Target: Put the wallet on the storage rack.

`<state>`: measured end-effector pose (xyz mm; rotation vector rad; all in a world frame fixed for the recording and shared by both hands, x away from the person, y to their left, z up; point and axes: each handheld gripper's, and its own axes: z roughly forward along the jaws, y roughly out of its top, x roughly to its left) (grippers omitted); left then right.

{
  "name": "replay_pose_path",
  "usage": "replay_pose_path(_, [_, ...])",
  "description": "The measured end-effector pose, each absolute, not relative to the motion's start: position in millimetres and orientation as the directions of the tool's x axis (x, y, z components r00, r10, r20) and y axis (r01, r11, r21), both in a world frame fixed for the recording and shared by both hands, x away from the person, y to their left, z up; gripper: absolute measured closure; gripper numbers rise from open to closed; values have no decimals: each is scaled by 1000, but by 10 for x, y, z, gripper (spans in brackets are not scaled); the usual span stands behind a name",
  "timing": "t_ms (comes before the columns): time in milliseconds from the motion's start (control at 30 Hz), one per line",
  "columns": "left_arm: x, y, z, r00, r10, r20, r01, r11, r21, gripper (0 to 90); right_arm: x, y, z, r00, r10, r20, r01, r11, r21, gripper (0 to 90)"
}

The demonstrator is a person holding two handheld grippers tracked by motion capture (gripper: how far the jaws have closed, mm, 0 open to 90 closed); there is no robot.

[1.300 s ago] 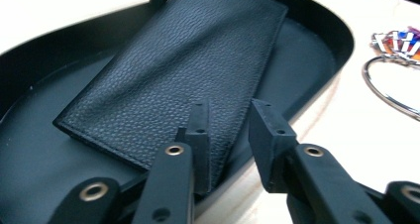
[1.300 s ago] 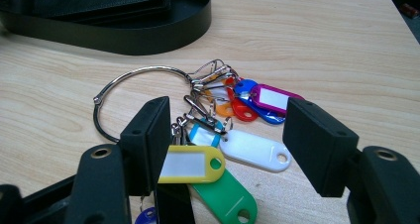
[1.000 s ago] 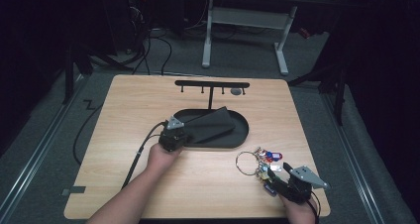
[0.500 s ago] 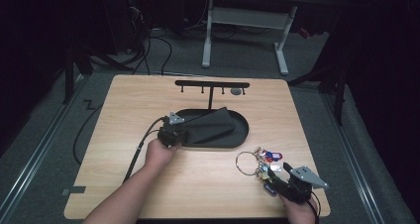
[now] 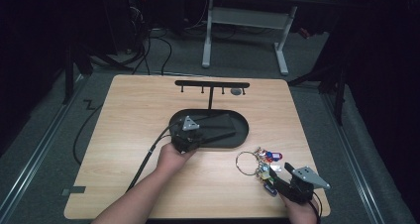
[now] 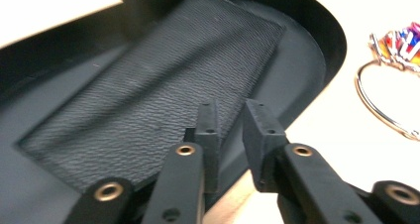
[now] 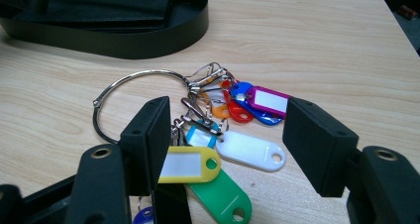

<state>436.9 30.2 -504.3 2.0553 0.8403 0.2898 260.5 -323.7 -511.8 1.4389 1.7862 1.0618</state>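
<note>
two grippers work on a pale wood-grain desk [image 5: 129, 115]. the left gripper [image 5: 190, 139] sits at the near left rim of a black oval tray [image 5: 242, 130], which lies mid-desk with a flat black textured wallet [image 6: 148, 95] inside it. its fingers have just been opening; in the left gripper view they stand slightly parted with nothing between them, poised over the wallet's near edge and the tray's rim. the wallet lies slanted across the tray floor, leaving bare floor toward the tray's rounded right end. a black t-shaped hook rack [image 5: 212, 84] rises from the tray's far side.

the right gripper [image 5: 289, 177] rests near the desk's near right corner. its fingers are spread wide, gripping nothing, either side of a bunch of coloured plastic key tags [image 7: 223, 140] on a large silver metal ring [image 7: 124, 85]; the yellow tag lies just beside the left finger. the ring lies flat on the desk, apart from the tray, with open wood between them. wide bare desk lies to the left and far side.
</note>
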Motion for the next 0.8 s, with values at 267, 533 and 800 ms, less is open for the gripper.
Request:
replay_pose_path(267, [4224, 598, -4971, 724, 684, -86, 430, -351, 832, 688, 2605, -3205, -5105, -238, 971, 17, 485, 103, 869, 357])
replay_pose_path(533, [3867, 1054, -4975, 705, 705, -82, 430, -332, 840, 618, 2606, -3174, -5088, -249, 968, 15, 483, 110, 869, 359])
replay_pose_path(800, [3443, 1612, -5065, 668, 737, -101, 474, -317, 822, 526, 2625, -3084, -5065, -286, 958, 17, 500, 133, 856, 361])
